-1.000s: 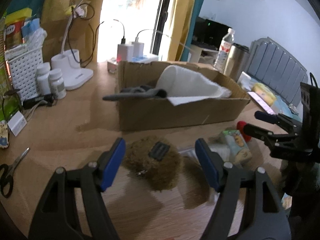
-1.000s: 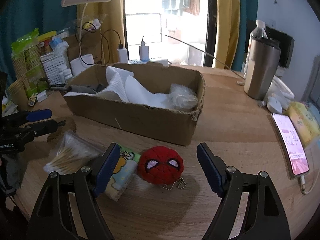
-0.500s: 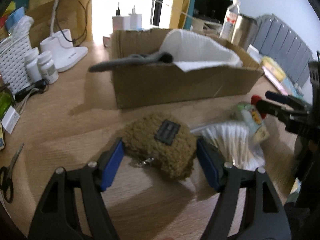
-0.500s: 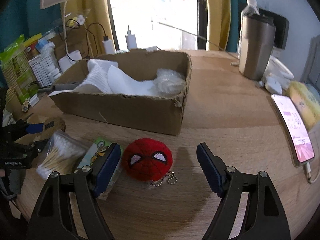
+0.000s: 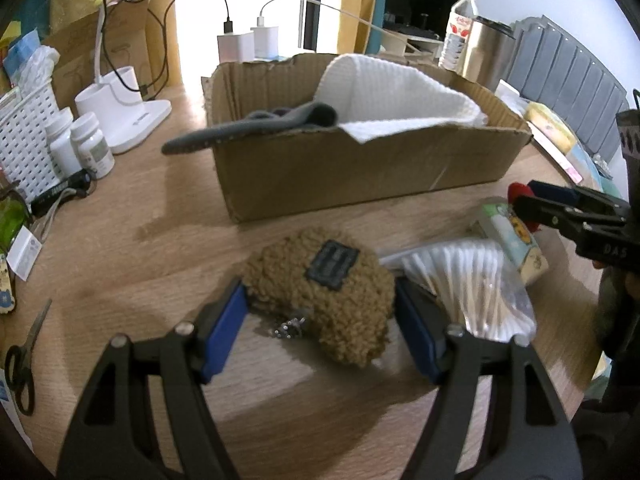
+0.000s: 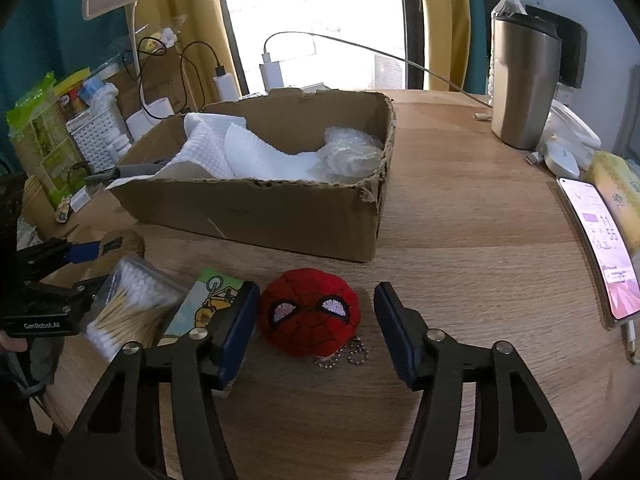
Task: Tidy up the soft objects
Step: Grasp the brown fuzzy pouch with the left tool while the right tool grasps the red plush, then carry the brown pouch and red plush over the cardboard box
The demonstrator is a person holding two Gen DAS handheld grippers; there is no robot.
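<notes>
light: daylight from the window (image 6: 316,20) behind the cardboard box (image 6: 256,212), blown out to white | shadows: soft, falling toward the camera on the table (image 5: 120,248) | blur: cotton swab bag (image 5: 468,280) smeared (left view) | distortion: strong fisheye bend, dark rounded corners

**Colours on the desk**

The desk (image 6: 460,240) is light wood grain. The cardboard box (image 5: 360,168) is plain brown; in it lie a white waffle-textured cloth (image 5: 400,96) and a grey sock (image 5: 256,124). The fuzzy pouch (image 5: 320,292) is tan with a dark grey patch. The plush ball (image 6: 310,312) is red with a black web pattern and white, black-rimmed eyes. The cotton swabs (image 6: 128,304) have white tips on pale wooden sticks. Both tongs are black with blue pads (image 6: 236,328).
</notes>
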